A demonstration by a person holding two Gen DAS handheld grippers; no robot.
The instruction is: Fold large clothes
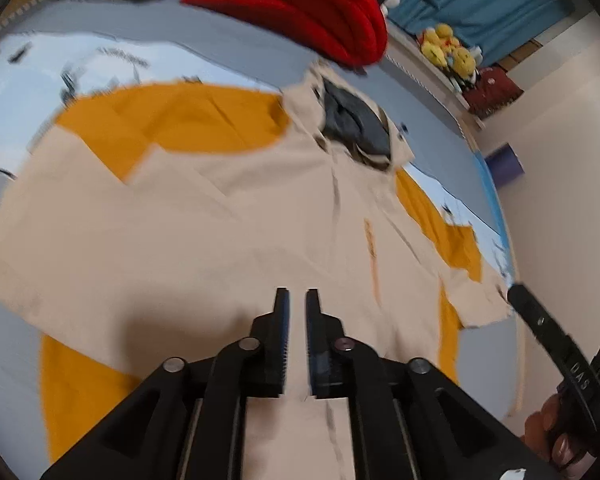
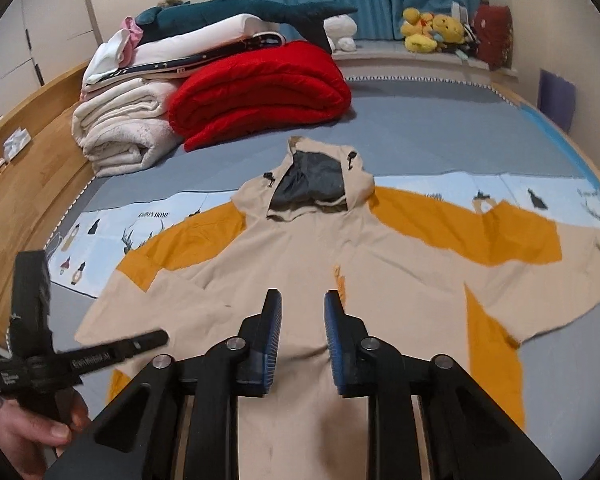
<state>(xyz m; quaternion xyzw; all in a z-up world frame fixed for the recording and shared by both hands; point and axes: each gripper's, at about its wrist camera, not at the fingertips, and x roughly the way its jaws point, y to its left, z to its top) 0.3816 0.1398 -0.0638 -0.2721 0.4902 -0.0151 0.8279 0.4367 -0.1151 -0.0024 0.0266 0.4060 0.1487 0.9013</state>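
A large beige and orange hooded jacket (image 2: 300, 248) lies spread flat, front up, on the bed, with both sleeves out to the sides. Its hood (image 2: 312, 176) with a dark grey lining points toward the far end. My right gripper (image 2: 302, 296) hovers over the lower chest, jaws apart with nothing between them. My left gripper (image 1: 297, 294) hangs over the same jacket (image 1: 220, 220) near its middle. Its jaws stand a narrow gap apart and hold nothing. In the right wrist view a hand (image 2: 32, 432) holds the left tool at the lower left, over the jacket's left sleeve.
A folded red blanket (image 2: 260, 92) and a stack of white quilts (image 2: 128, 128) lie beyond the hood. A plush shark (image 2: 260, 10) tops the pile. Yellow plush toys (image 2: 432, 28) sit on the window ledge. The wooden bed frame (image 2: 28, 168) runs along the left. The grey-blue sheet (image 2: 440, 136) surrounds the jacket.
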